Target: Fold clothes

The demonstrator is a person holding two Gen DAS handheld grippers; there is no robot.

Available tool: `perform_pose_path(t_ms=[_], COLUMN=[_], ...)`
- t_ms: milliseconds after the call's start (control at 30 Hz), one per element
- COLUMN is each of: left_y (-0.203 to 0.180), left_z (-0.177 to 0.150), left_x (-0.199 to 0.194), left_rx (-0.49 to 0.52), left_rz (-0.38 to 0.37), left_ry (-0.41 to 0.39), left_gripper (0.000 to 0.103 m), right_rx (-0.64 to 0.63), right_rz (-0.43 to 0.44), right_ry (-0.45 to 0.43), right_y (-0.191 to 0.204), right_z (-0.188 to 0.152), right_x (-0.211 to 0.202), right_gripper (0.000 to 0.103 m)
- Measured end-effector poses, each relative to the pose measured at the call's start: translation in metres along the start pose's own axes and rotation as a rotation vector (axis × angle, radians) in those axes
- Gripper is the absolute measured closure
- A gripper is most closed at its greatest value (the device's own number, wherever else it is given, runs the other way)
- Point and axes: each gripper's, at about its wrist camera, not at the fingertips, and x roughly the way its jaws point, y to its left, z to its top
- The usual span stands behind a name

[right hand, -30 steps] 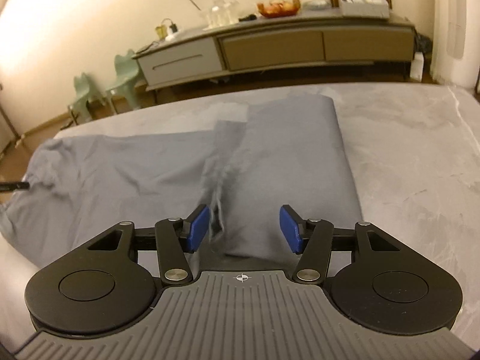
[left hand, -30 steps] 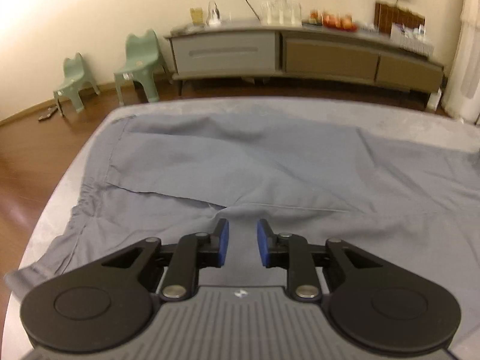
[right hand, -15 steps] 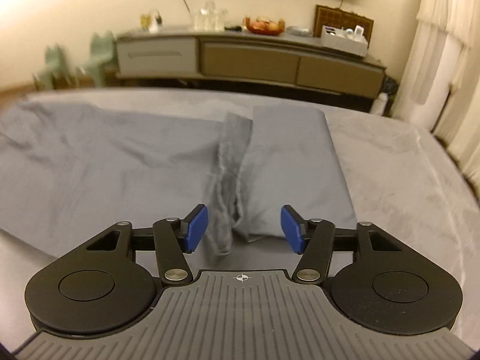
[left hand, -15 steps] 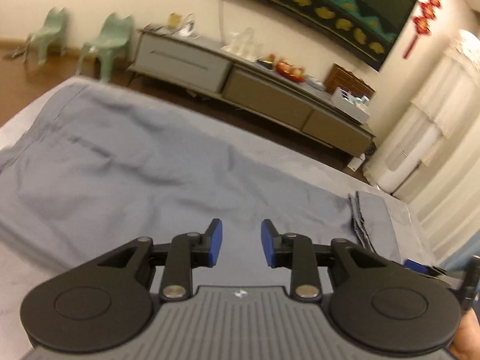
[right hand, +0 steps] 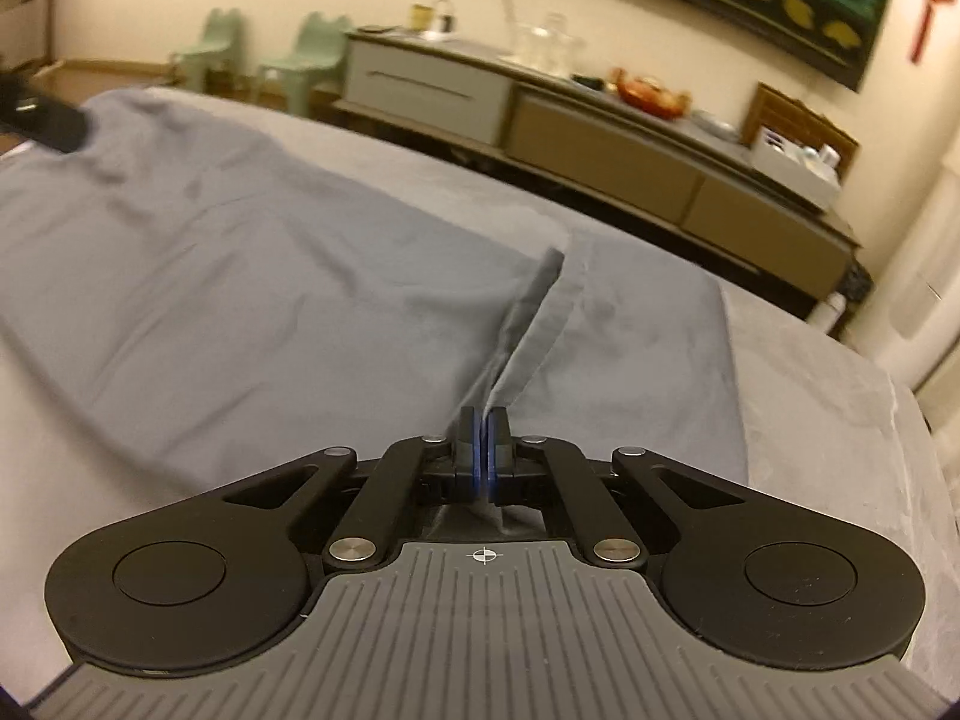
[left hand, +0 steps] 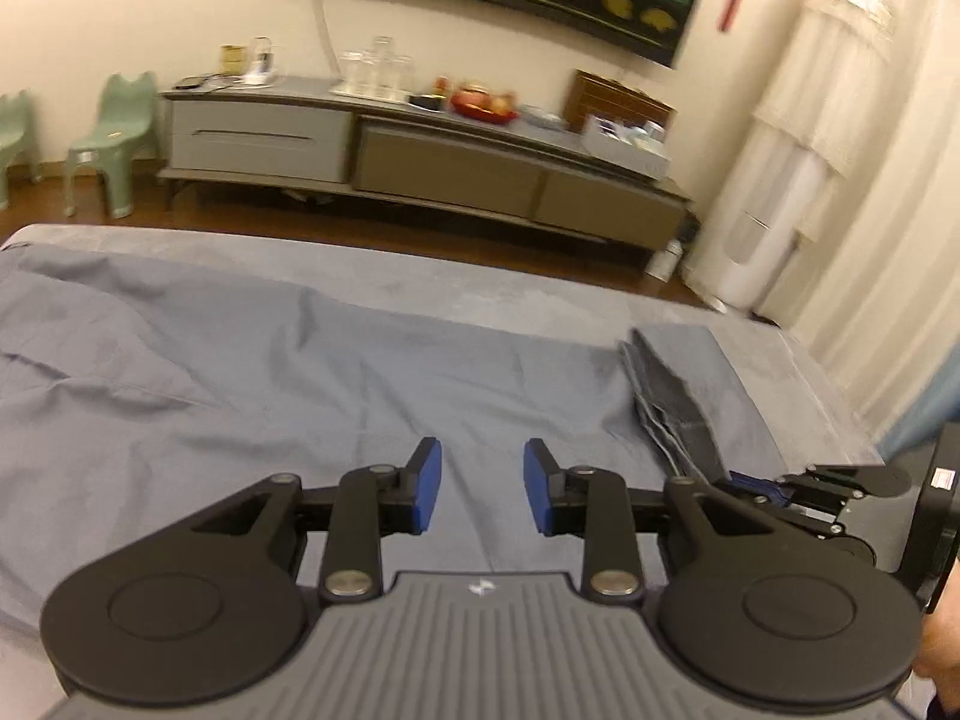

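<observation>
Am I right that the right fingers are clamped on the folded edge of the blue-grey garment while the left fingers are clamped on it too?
Not quite. The right gripper is shut on the garment's folded edge, as the right wrist view shows. The left gripper is not clamped: the left wrist view shows its fingers apart, over the garment with nothing pinched.

Lighting: warm, yellowish indoor light; you get a bright glare on the wall [left hand: 120, 6] at upper left of the left view. Fisheye bending and dark corners throughout. Your right view shows motion blur on the chairs [right hand: 306, 54]; foreground sharp.
</observation>
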Motion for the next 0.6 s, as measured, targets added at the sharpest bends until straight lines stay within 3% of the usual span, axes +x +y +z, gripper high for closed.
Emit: perform_pose_path(t_ms=[200, 333, 400, 433, 467, 533, 600], left_y=[-0.019, -0.046, -0.067, -0.080, -0.095, -0.127, -0.162], left_z=[-0.024, -0.025, -0.011, -0.003, 0.008, 0.028, 0.046], left_x=[0.021, 0.040, 0.052, 0.057, 0.064, 0.083, 0.109], left_rx=[0.131, 0.217, 0.227, 0.230, 0.235, 0.247, 0.260], left_rz=[-0.016, -0.068, -0.089, -0.103, -0.116, -0.138, -0.140], left_ry=[0.056, 0.082, 0.082, 0.074, 0.061, 0.043, 0.058], left_gripper=[0.072, 0.069, 0.067, 0.062, 0.057, 0.049, 0.048], right_rx=[-0.015, 0.021, 0.113, 0.167, 0.219, 0.311, 0.389], right_rz=[0.045, 0.114, 0.175, 0.191, 0.203, 0.137, 0.058], right_ry=[0.096, 0.092, 0.090, 0.056, 0.024, -0.029, -0.045], right_y=[0.000, -0.009, -0.027, -0.040, -0.053, -0.078, -0.101], right_z=[-0.015, -0.022, -0.023, -0.025, -0.027, -0.035, -0.044], right_x=[0.016, 0.017, 0.005, -0.008, -0.020, -0.038, -0.041], right_gripper=[0.101, 0.088, 0.069, 0.048, 0.039, 0.033, 0.025])
